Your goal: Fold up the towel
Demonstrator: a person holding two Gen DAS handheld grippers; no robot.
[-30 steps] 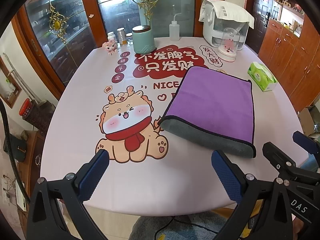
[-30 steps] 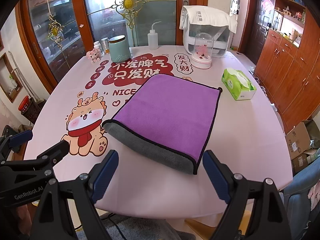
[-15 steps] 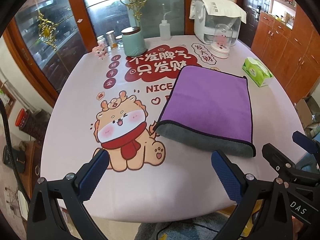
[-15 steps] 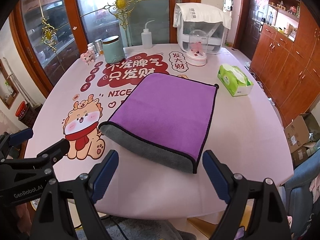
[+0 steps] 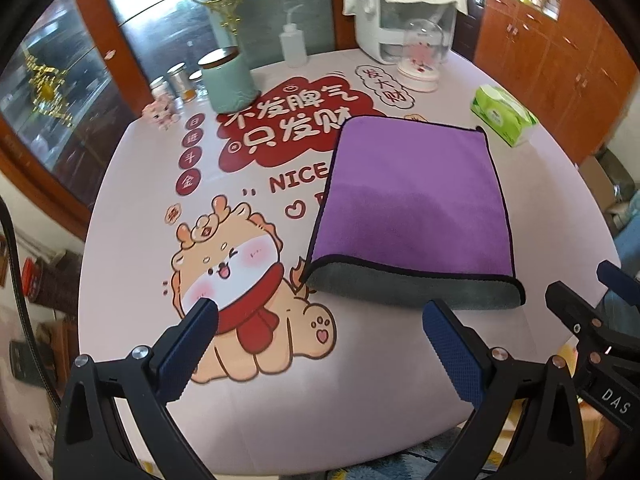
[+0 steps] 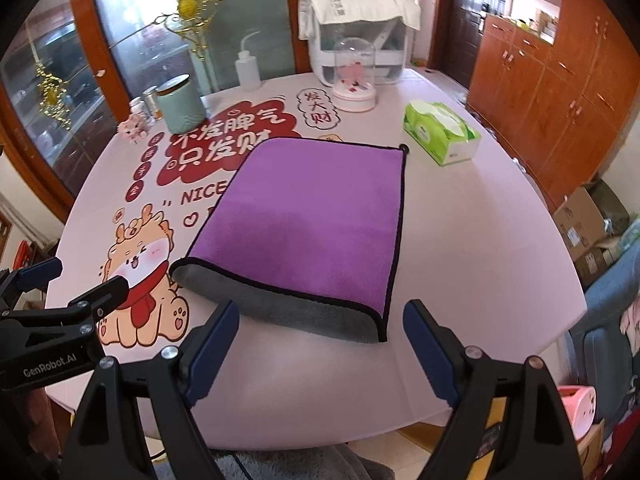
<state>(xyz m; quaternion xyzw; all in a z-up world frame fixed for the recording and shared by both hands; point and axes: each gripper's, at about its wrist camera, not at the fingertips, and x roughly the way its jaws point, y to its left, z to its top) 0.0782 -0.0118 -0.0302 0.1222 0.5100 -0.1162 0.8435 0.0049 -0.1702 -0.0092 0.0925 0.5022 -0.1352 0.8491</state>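
From the left wrist camera, the left tongs [image 5: 320, 344] are wide apart and hold nothing, and the purple towel [image 5: 412, 204] lies flat on the table [image 5: 132, 240] ahead of them and a bit to their right, already folded once, I think, since a gray strip sticks out along its near edge. From the right wrist camera, the right tongs [image 6: 322, 346] are also wide and empty, and the towel [image 6: 312, 216] sits right in front of them. To fold it well, each tong should pinch one near corner, lift both together, and lay them evenly on the far corners.
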